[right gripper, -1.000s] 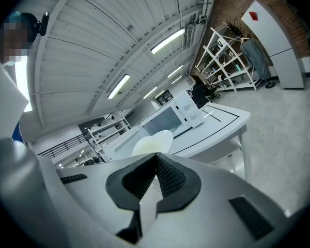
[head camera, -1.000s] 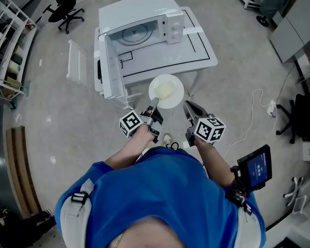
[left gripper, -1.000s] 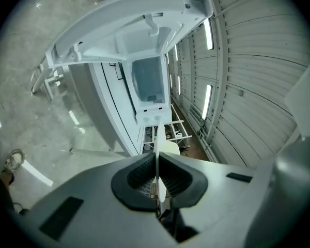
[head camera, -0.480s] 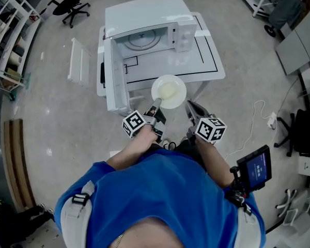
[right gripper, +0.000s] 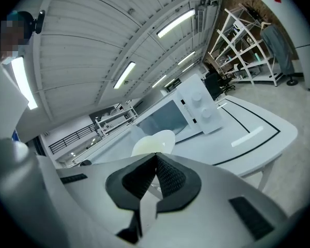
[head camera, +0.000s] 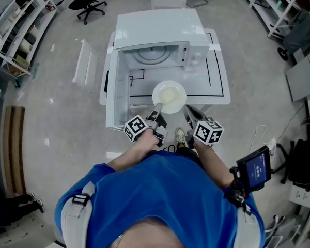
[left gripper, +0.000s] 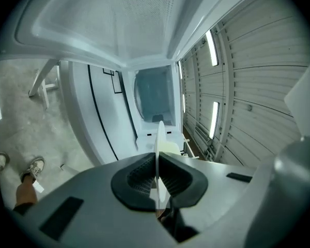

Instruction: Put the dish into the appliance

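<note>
Slippage worries me: my left claw [head camera: 157,109] pinches only the near rim of the dish [head camera: 169,95], held over the bench [head camera: 220,87] short of the open microwave [head camera: 157,32], my right claw [head camera: 189,111] pressed together empty beside it, so clipping the door [head camera: 117,97] could tip it loose.

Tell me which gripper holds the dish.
The left gripper: its fingers clamp the rim of the white dish. The right gripper beside it is shut on nothing.
</note>
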The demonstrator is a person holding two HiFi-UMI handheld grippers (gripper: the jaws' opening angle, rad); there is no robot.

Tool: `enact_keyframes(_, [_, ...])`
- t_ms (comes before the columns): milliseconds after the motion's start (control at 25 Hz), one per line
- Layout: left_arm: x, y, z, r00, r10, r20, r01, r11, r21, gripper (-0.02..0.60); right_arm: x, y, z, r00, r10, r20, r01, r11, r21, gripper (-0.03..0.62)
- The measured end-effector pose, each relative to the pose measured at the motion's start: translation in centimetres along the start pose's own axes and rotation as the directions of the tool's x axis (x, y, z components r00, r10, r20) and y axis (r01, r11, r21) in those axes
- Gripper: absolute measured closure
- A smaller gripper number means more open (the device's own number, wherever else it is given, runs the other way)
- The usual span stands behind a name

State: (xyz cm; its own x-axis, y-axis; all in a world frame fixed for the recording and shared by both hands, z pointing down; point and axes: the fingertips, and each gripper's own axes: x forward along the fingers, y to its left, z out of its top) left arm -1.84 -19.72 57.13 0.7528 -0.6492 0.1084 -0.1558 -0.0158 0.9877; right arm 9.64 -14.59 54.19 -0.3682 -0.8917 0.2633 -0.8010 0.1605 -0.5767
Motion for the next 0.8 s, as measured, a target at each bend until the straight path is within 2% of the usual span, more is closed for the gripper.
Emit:
enact_keyframes(320, [4.8, 0.4, 3.9, 0.992, 0.029, 0.127, -0.028, 1.0, -0.006, 0.563, 5.1, -2.8, 3.6, 0.995, 0.078, -0.061, -0.08, 0.997, -0.02, 0.592])
enact_keyframes(800, [9.1, 2.7, 10.0, 0.951, 0.089, 0.297, -0.077, 0.996, -0.049, 0.563, 11.4, -5.1, 5.7, 0.97, 0.185, -0.16, -0.194, 0.98, -0.04, 0.592])
